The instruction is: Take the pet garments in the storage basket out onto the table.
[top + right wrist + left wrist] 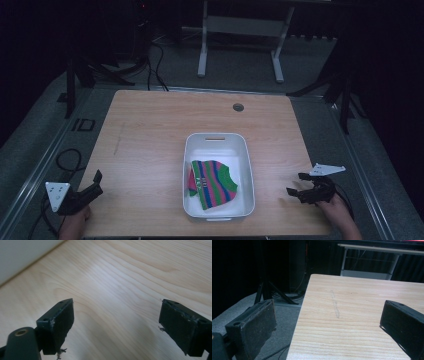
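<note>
A small striped sweater [214, 183], green, blue and pink, lies crumpled inside a white plastic bin [240, 150] at the middle front of the wooden table [150, 130]. My left gripper [96, 182] rests at the table's front left corner, open, with nothing between its jaws; in the left gripper view it [328, 323] straddles the table's left edge. My right gripper [296, 184] sits to the right of the bin, low over the wood, open and empty. In the right gripper view its jaws [116, 322] stand wide apart above bare wood, with the bin's white wall [22, 255] at upper left.
A round cable hole [238, 107] sits near the table's far edge. A faint scratch mark [335, 306] runs along the wood on the left side. Black tripod legs [95, 70] and cables stand on the grey floor beyond the left corner; a white frame [240, 30] stands behind.
</note>
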The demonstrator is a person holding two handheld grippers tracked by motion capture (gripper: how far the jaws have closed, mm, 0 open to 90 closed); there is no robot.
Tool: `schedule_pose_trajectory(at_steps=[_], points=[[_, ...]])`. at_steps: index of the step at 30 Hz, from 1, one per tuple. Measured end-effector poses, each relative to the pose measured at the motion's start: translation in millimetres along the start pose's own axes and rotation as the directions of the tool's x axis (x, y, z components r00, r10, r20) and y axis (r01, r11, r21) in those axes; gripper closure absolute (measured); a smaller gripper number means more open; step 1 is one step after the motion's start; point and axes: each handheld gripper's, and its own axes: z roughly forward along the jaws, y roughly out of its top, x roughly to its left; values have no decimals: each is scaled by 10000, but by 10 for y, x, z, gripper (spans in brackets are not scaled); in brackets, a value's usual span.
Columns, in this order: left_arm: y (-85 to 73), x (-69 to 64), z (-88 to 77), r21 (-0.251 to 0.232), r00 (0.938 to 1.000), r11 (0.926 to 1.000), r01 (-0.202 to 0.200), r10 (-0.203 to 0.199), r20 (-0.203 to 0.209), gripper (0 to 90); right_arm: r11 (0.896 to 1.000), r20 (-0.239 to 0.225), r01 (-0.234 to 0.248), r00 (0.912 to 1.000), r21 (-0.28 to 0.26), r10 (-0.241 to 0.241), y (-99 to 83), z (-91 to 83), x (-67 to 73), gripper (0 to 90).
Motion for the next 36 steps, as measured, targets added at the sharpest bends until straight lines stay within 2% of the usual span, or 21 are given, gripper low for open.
schedule_pose_trajectory(at_steps=[2, 3, 4, 5, 6, 9, 14, 16, 22, 24, 28, 34, 36], points=[[0, 0, 0, 9, 10000, 10000, 3, -3, 12, 9, 9999, -382, 159, 9991, 63, -156, 59, 15, 51, 124], [0, 0, 0, 11, 10000, 10000, 3, -3, 15, 9, 9988, -784, 478, 9958, 139, -466, 129, 27, 120, 127], [0, 0, 0, 3, 10000, 10000, -4, 4, 8, 9, 9988, -784, 478, 9958, 139, -466, 129, 27, 120, 127], [0, 0, 0, 13, 10000, 10000, -3, 3, 13, 9, 9959, -1121, 884, 9900, 215, -855, 210, 34, 209, 127], [0, 0, 0, 13, 10000, 10000, 1, -1, 13, 9, 9959, -1121, 884, 9900, 215, -855, 210, 34, 209, 127], [0, -3, 1, 11, 10000, 10000, 1, -1, 12, 9, 9901, -1609, 1401, 9772, -7, -1383, 375, 17, 344, 127], [-1, -3, 1, 8, 10000, 10000, -2, 2, 16, 9, 9818, -1974, 1799, 9620, -610, -1885, 623, -45, 480, 127], [0, -2, 0, 3, 10000, 10000, -10, 10, 9, 9, 9779, -2149, 1980, 9542, -674, -2080, 732, -50, 540, 127], [0, 1, -1, 7, 10000, 10000, -10, 10, 23, 9, 9625, -2713, 2626, 9235, -678, -2711, 1056, 13, 727, 125], [0, 2, -3, -2, 10000, 10000, -1, 1, 28, 9, 9534, -2885, 2906, 9088, -812, -3015, 1161, 39, 793, 125], [0, 3, -3, -4, 10000, 10000, 5, -5, 45, 10, 9376, -3220, 3398, 8817, -738, -3449, 1345, 123, 930, 125], [0, 7, -4, -15, 10000, 10000, 17, -16, 72, 9, 9172, -3583, 3944, 8496, -559, -3871, 1544, 310, 1096, 125], [0, 8, -5, -20, 10000, 10000, 23, -23, 75, 9, 9076, -3668, 4174, 8383, -443, -4034, 1595, 382, 1157, 125]])
